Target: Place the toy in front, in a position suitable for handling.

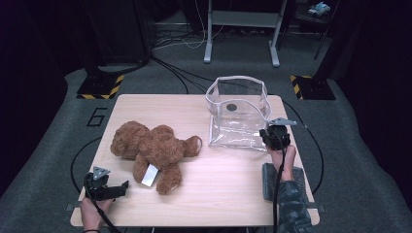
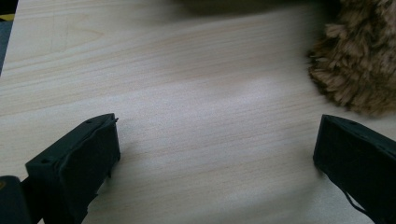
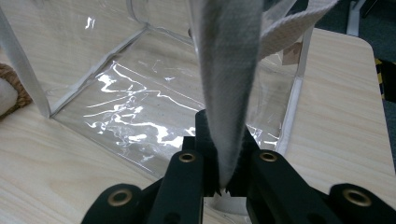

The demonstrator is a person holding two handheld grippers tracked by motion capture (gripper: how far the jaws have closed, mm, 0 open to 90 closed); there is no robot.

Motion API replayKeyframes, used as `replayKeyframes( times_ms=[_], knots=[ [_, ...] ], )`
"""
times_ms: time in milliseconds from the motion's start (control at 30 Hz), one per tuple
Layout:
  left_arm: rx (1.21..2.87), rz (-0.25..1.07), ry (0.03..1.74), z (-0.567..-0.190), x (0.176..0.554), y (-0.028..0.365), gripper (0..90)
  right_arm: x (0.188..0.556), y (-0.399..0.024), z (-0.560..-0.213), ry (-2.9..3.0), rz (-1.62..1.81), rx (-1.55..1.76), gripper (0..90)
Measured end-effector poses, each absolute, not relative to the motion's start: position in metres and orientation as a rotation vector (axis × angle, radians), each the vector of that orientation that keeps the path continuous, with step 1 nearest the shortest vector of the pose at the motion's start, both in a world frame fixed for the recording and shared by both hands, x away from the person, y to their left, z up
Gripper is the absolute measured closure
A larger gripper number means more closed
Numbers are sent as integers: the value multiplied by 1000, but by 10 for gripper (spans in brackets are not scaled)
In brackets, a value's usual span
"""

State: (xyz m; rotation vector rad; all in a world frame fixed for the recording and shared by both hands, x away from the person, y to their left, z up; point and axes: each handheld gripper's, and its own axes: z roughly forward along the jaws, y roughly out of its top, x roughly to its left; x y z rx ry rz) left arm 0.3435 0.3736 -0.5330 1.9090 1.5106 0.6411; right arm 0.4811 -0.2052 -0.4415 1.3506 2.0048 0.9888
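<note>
At the near left corner of the table [image 1: 204, 204], the left gripper [image 1: 114, 190] rests low with its fingers [image 2: 79, 163] wide apart and nothing between them, bare wood ahead. Just beyond it lies a brown teddy bear [image 1: 150, 148] on its side, a white tag on its leg, one furry paw close to the gripper's far finger. Right of the bear, touching its outstretched arm, stands a clear plastic bag [image 1: 238, 114], open at the top with white trim. The right gripper [image 1: 275, 137] sits at the bag's near right corner, its fingers together, clamped on the bag's grey fabric strap [image 3: 229, 88]. A dark grey pad [image 1: 269, 180] lies beside the right forearm.
</note>
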Motion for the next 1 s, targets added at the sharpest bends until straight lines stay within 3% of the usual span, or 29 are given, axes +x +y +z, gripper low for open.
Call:
replayKeyframes(
  times_ms=[867, 1000],
  knots=[
    [1896, 640, 1513, -533, 344, 373, 3, 494, -188, -443, 2021, 1012, 1343, 860],
    [1899, 639, 1511, -533, 344, 373, 3, 489, -191, -443, 2005, 1060, 1377, 755]
  ],
)
